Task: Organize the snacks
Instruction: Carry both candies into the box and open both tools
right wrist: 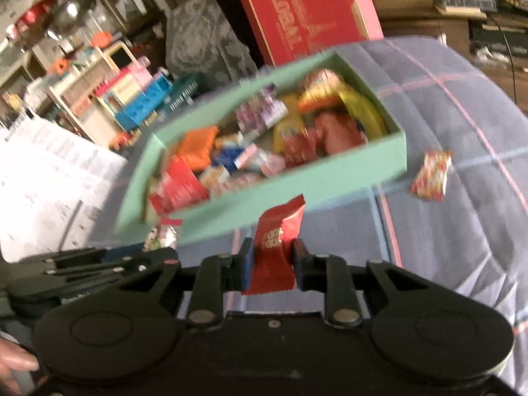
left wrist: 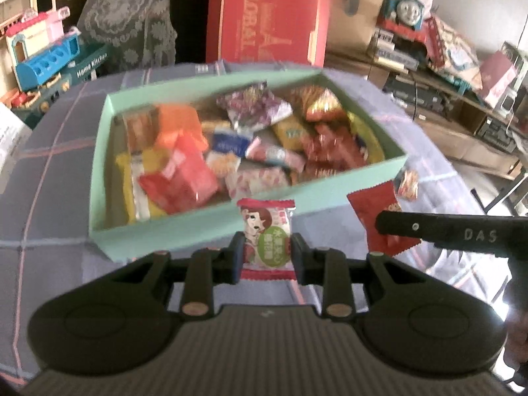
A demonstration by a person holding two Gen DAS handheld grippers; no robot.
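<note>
A mint green box point(left wrist: 204, 231) point(right wrist: 330, 181) full of several mixed snack packets stands on the checked cloth. My left gripper point(left wrist: 266, 257) is shut on a white and pink packet with a girl's face point(left wrist: 266, 231), held just in front of the box's near wall. My right gripper point(right wrist: 272, 265) is shut on a red packet point(right wrist: 275, 247), also in front of the box. The red packet point(left wrist: 379, 217) and the right gripper's finger point(left wrist: 445, 231) show at the right of the left wrist view. A small red and white packet point(right wrist: 430, 176) point(left wrist: 407, 183) lies on the cloth by the box's right corner.
The purple checked cloth point(right wrist: 462, 231) covers the table. A red carton point(left wrist: 267, 16) stands behind the box. A paper sheet point(right wrist: 43, 181) lies to the left. Toys point(left wrist: 43, 56) and cluttered shelves point(left wrist: 462, 66) surround the table.
</note>
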